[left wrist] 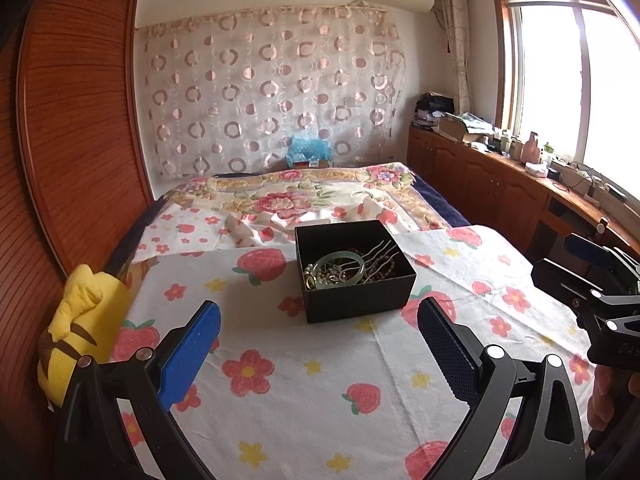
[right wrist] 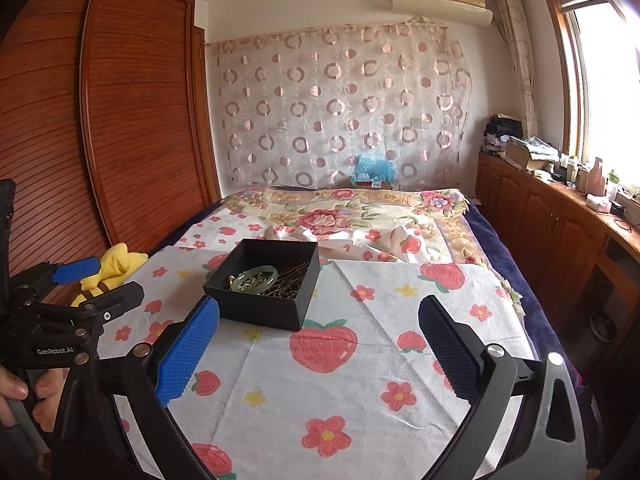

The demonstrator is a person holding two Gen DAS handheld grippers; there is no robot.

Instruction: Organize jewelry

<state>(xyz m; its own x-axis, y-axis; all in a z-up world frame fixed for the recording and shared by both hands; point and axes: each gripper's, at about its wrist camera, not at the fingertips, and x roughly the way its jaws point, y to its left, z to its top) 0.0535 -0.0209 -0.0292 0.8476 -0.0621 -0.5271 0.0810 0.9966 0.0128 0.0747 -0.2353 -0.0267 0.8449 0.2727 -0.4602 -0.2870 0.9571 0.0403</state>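
Left hand-held gripper [left wrist: 320, 328]: jaws spread wide, holding nothing, hovering over the bed sheet [left wrist: 320, 400].
Right hand-held gripper [right wrist: 320, 332]: also wide open, nothing between its blue pads [right wrist: 188, 348].
Black box [left wrist: 356, 300]: on the bed just ahead of both grippers, lid off, between the left one's fingertips in its view.
Jewelry: green bangle [left wrist: 340, 270], pearls and hairpins [left wrist: 380, 252] tangled inside the box.
Yellow plush toy [left wrist: 80, 328]: left of the left gripper, at the bed's edge.

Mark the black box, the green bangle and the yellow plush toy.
black box [left wrist: 356, 300]: left wrist view, front wall.
green bangle [left wrist: 357, 270]: left wrist view, right rim.
yellow plush toy [left wrist: 86, 312]: left wrist view, body.
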